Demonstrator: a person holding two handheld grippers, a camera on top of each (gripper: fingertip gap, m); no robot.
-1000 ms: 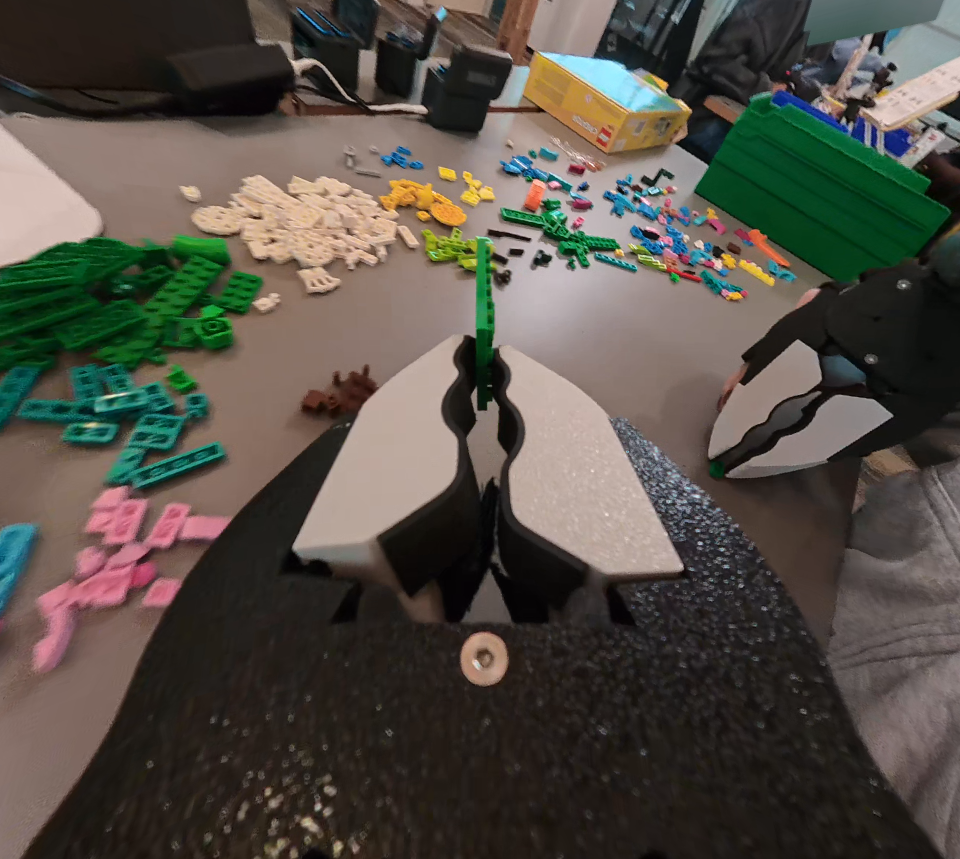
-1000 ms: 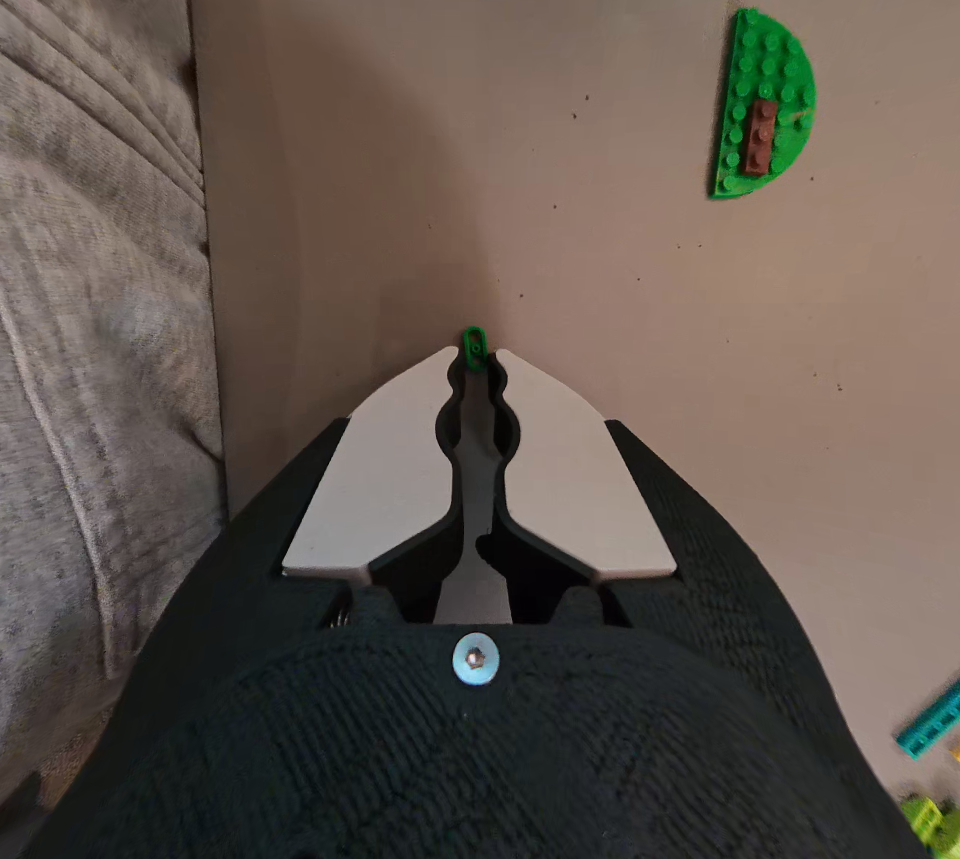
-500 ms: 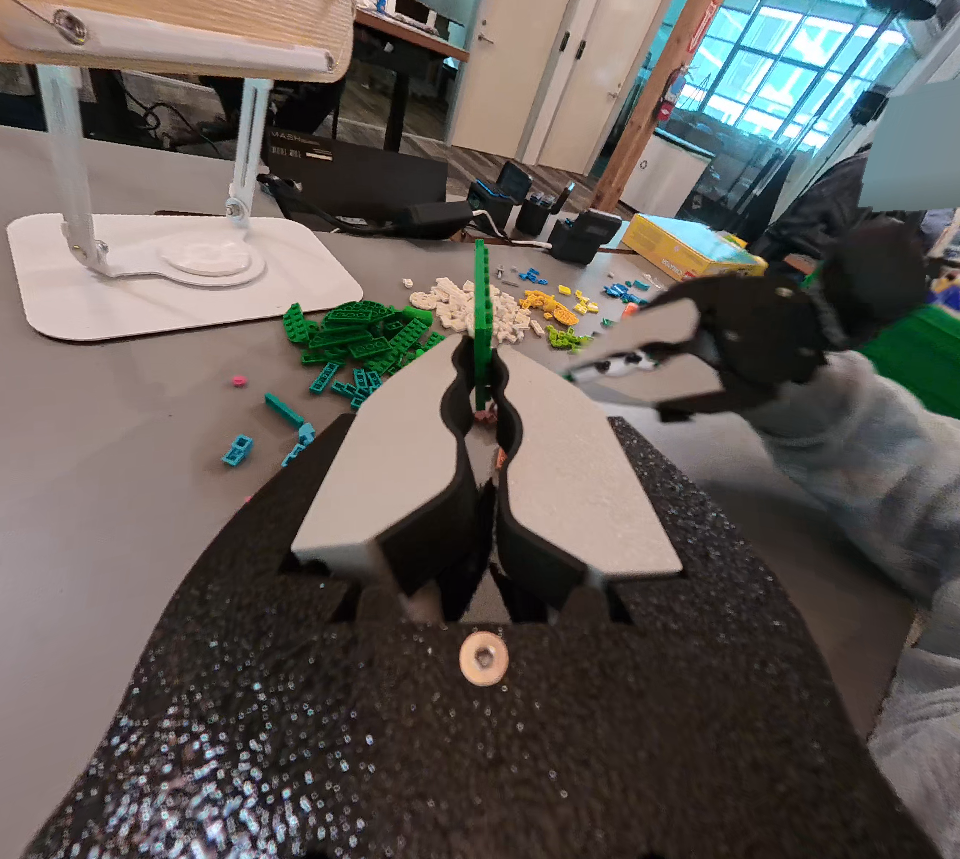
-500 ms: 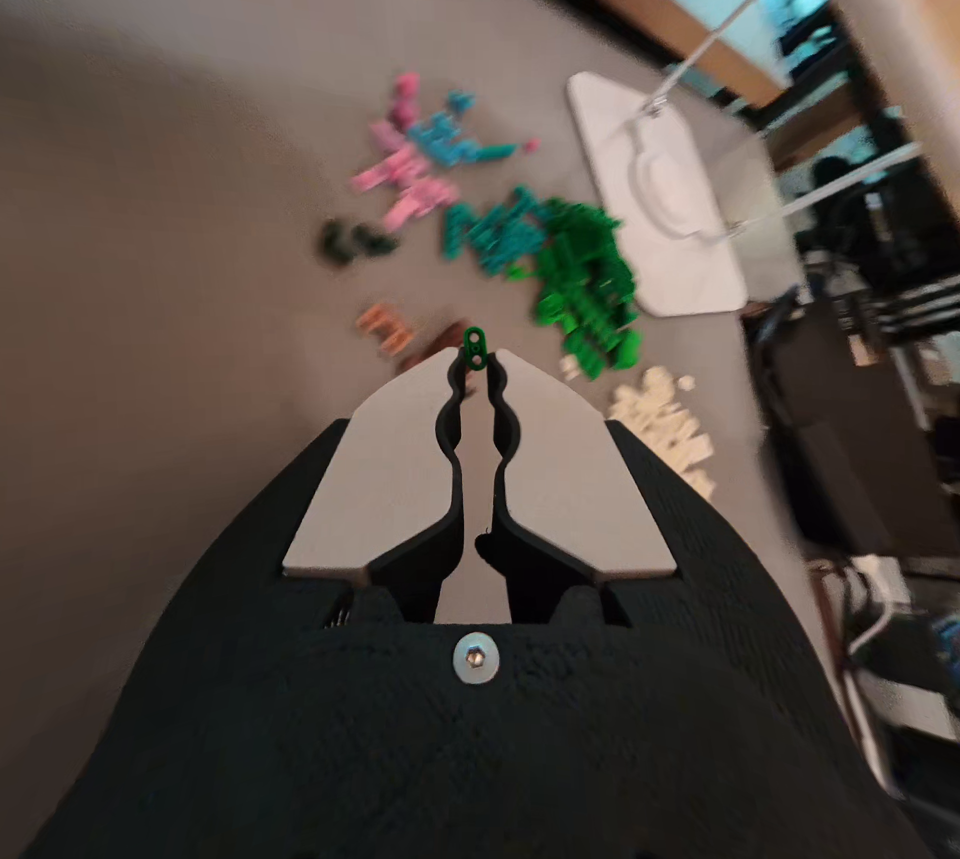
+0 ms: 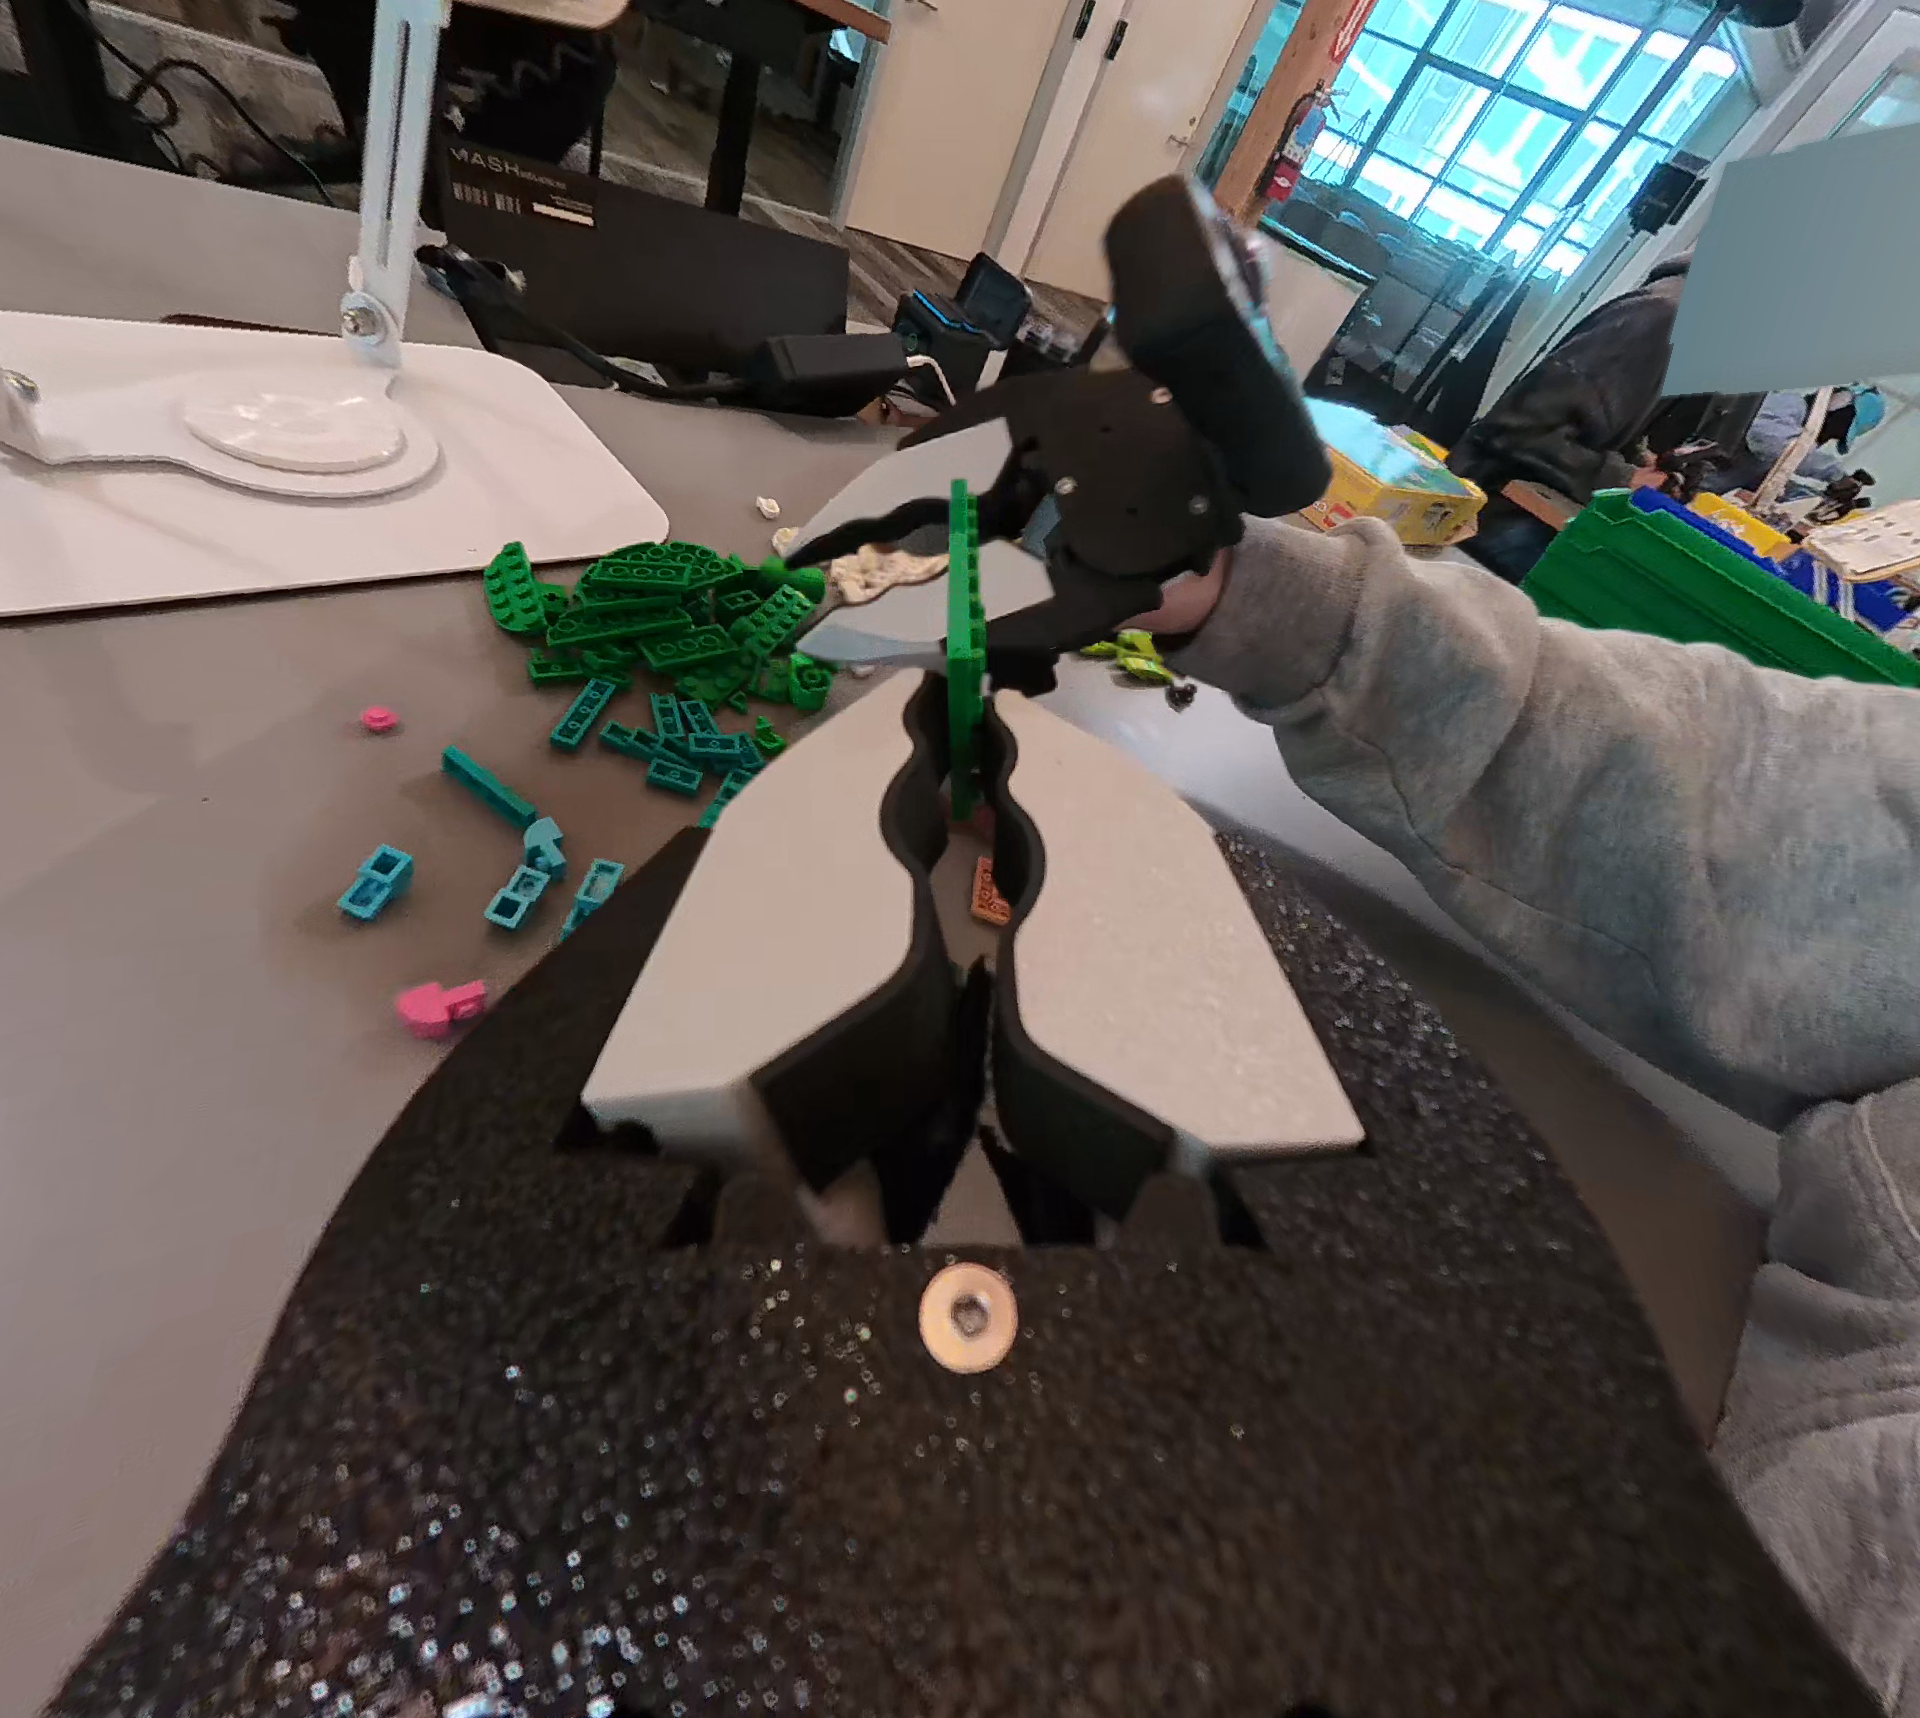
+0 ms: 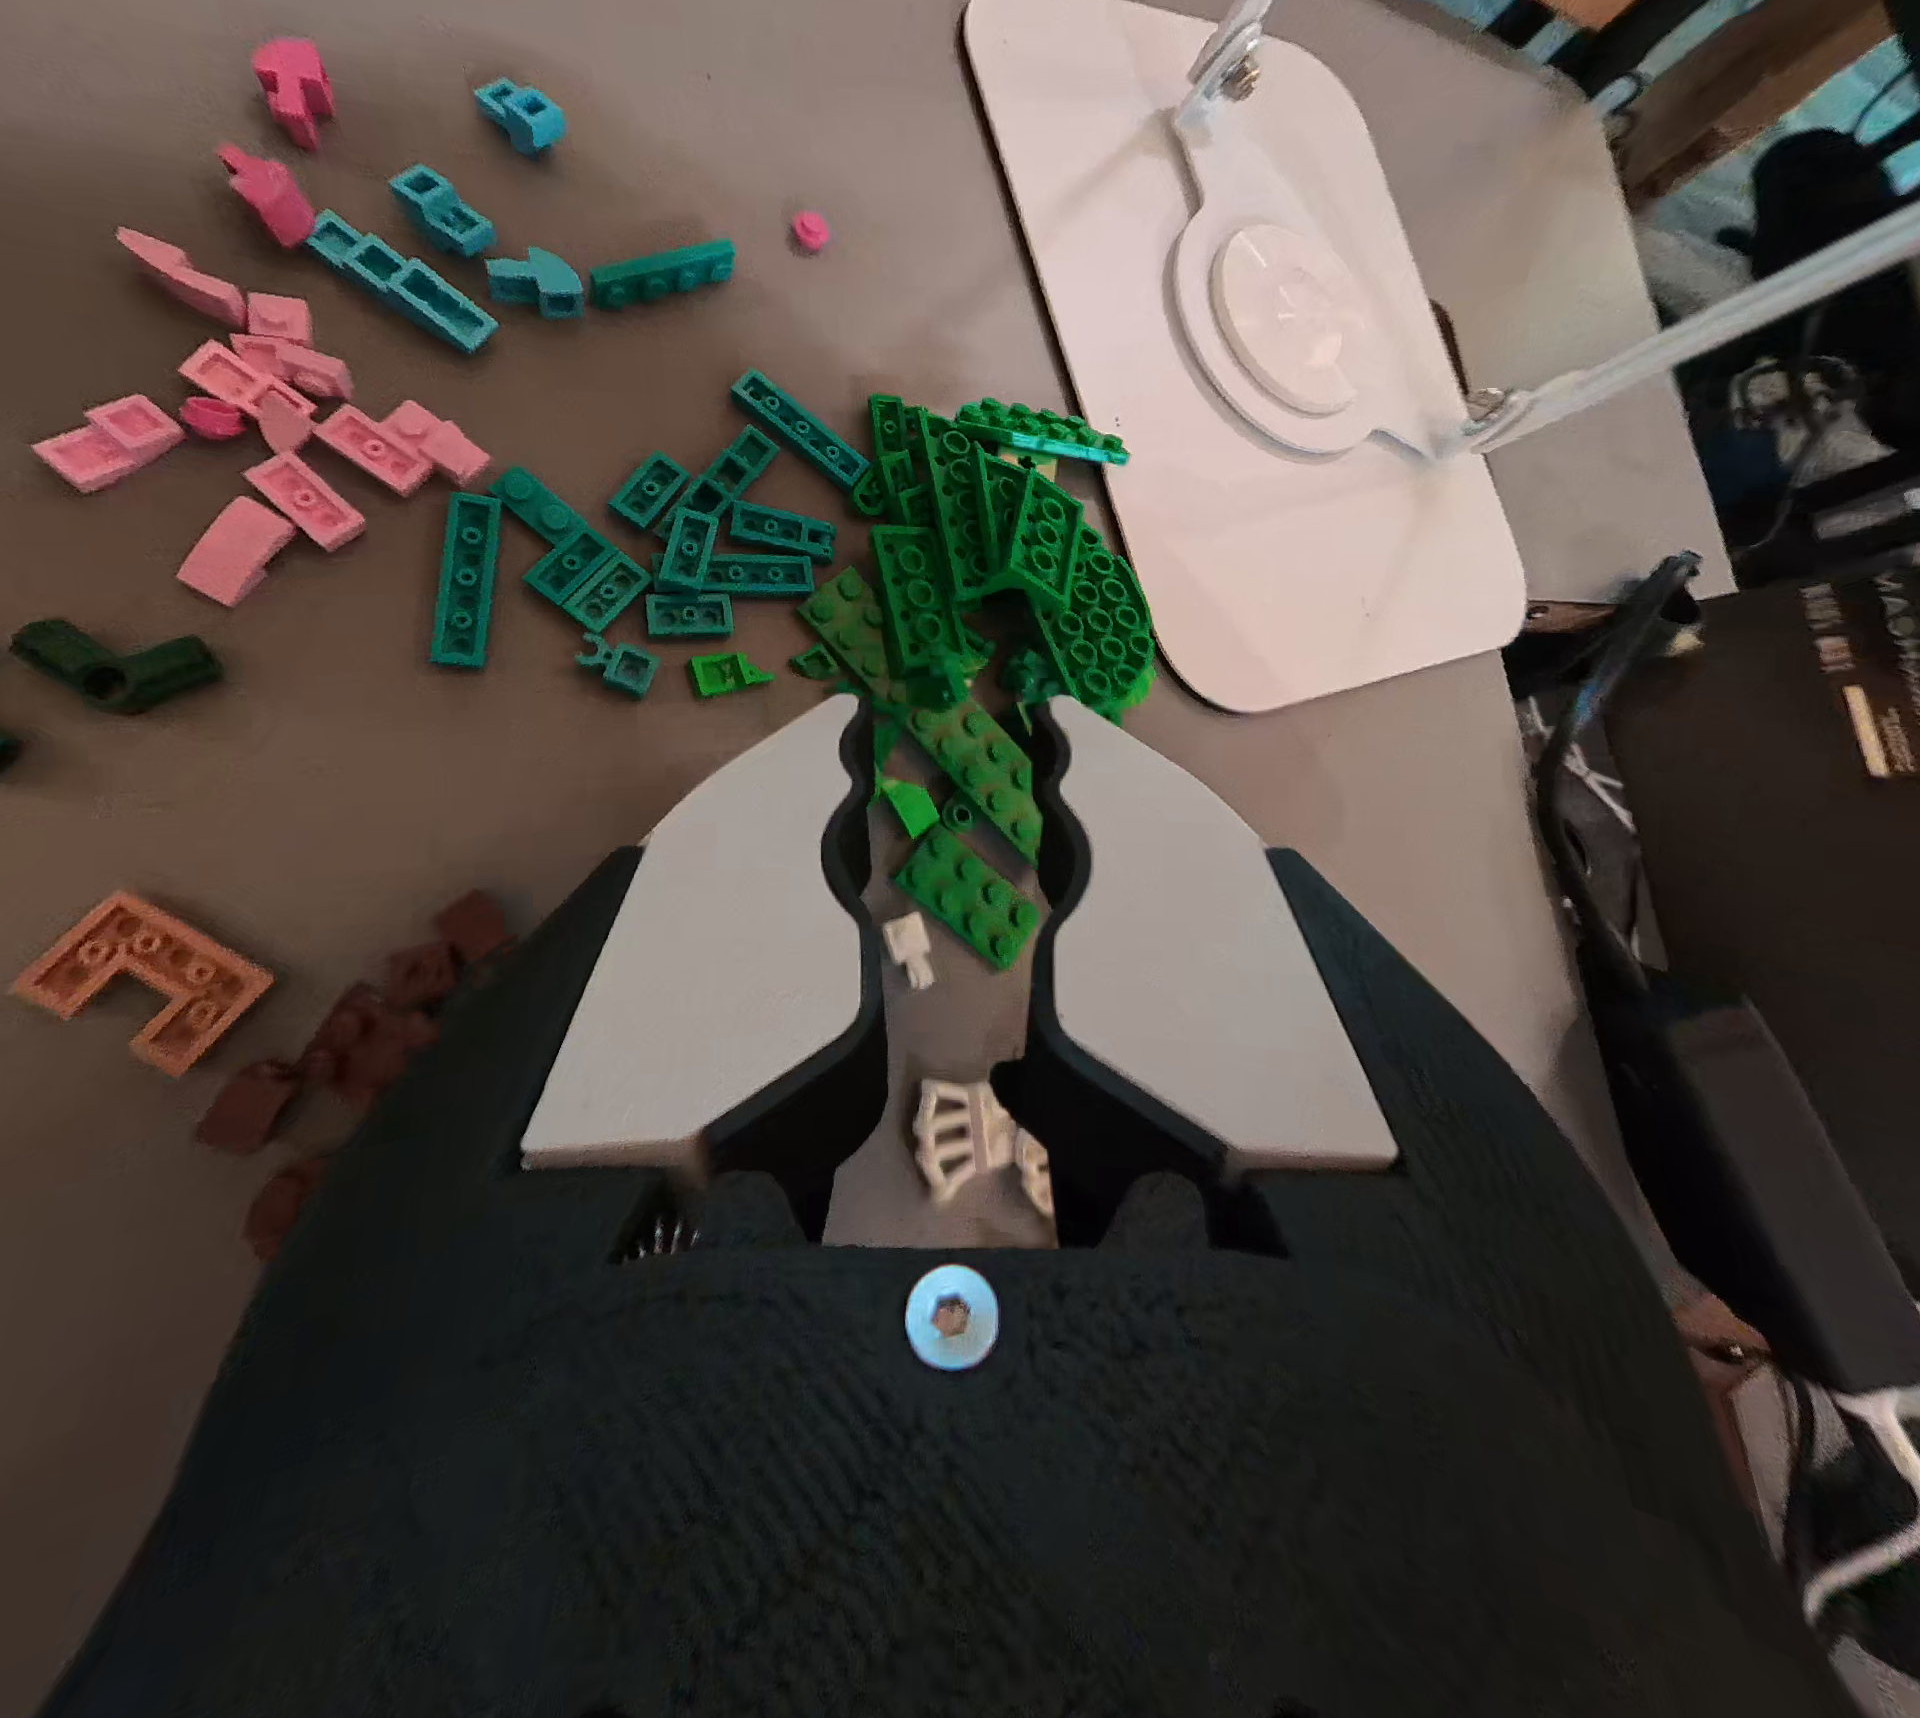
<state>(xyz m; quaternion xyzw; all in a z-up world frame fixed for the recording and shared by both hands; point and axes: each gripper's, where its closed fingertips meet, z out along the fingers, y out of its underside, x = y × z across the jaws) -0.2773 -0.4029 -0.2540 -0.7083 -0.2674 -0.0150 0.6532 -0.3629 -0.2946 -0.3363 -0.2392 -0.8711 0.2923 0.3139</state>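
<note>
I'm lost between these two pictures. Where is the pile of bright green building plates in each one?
Left wrist view: the green pile lies on the grey table left of centre, under the tips of the right gripper.
Right wrist view: the green pile sits at centre, just beyond the open fingertips.
Shared landmark: the white stand base next to the pile.

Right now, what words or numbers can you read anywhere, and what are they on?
Black box: white print and a barcode, which I won't copy out.
Wooden post: red signs, too blurred to read.
Yellow box: print too small to read.
Toy bricks: no writing visible.
</note>
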